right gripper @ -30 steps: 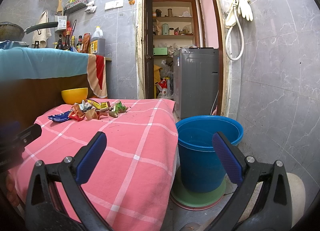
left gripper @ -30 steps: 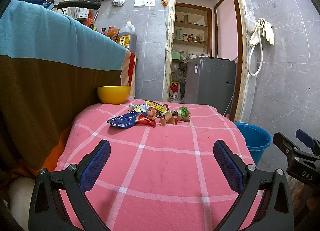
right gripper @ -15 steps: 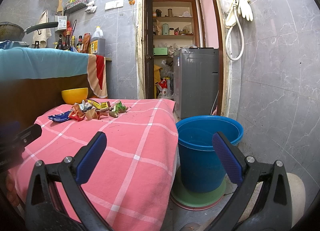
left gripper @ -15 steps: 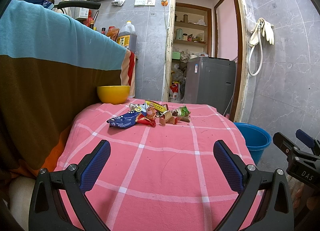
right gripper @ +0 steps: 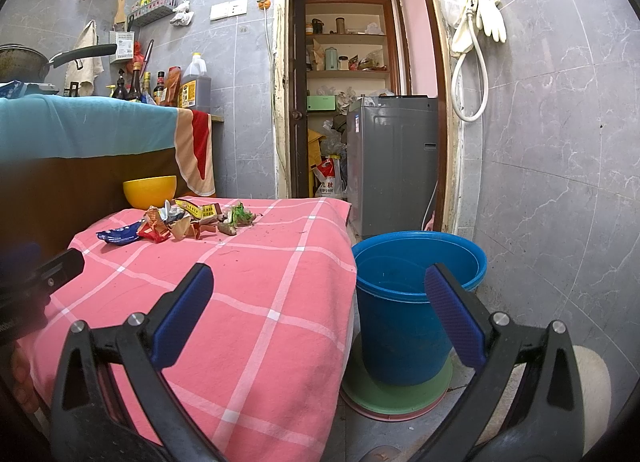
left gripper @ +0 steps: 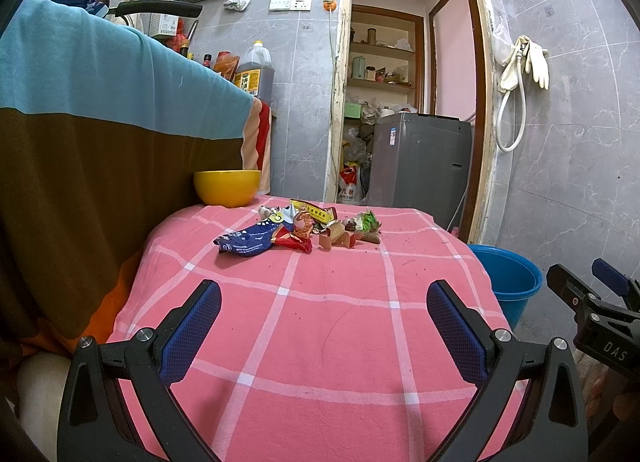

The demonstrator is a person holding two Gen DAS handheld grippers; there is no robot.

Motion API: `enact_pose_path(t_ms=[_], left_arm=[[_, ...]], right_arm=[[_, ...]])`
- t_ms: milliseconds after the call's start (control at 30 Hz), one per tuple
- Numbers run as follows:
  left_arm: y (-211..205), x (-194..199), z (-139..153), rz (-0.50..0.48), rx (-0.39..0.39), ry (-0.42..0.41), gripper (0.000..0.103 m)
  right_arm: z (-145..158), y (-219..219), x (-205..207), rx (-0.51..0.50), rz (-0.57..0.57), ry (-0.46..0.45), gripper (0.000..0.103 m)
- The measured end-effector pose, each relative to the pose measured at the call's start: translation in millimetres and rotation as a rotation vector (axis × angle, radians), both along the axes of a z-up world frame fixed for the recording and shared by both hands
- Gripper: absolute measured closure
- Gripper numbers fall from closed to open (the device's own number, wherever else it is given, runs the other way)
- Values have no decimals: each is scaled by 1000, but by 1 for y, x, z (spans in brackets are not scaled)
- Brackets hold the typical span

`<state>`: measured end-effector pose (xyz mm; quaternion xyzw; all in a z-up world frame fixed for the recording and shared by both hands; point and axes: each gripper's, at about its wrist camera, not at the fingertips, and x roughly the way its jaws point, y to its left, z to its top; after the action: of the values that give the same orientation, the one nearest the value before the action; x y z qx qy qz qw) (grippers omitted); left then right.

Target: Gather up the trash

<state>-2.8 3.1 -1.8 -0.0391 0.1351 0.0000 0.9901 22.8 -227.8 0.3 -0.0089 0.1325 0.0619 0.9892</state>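
Observation:
A pile of trash lies at the far end of the pink checked table (left gripper: 320, 322): a blue snack wrapper (left gripper: 248, 240), a red wrapper (left gripper: 294, 242), a yellow carton (left gripper: 314, 212), brown scraps (left gripper: 336, 236) and green scraps (left gripper: 366, 220). The pile also shows in the right wrist view (right gripper: 180, 220). A blue bucket (right gripper: 404, 302) stands on the floor right of the table. My left gripper (left gripper: 320, 326) is open and empty over the near table. My right gripper (right gripper: 320, 310) is open and empty, at the table's right edge beside the bucket.
A yellow bowl (left gripper: 227, 187) sits at the table's far left corner. A draped counter (left gripper: 100, 122) with bottles and a pan rises on the left. A grey washing machine (left gripper: 420, 166) stands in the doorway behind. The bucket rests on a green lid (right gripper: 396, 398).

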Motion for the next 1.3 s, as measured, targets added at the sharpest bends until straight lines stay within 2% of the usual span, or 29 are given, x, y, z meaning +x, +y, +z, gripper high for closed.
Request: enact_pose_path(t_ms=[267,533,833,933,1300], left_arm=[[-1,1,-1,14,3,5,2],[7,10,9,42,2,-4,2],[28,33,30,76,-2,-41,2],[37,41,37,88,11,-59,2],[63,72,43,85,46,-73,2]], right_arm=[[1,5,3,1,1,4,0],[16,8,12,16,19,-8,0],[40,22,43,53,95,-3,0],[44,26,51,67,99,-30,0],[66,54,92,31,212,-80,0]])
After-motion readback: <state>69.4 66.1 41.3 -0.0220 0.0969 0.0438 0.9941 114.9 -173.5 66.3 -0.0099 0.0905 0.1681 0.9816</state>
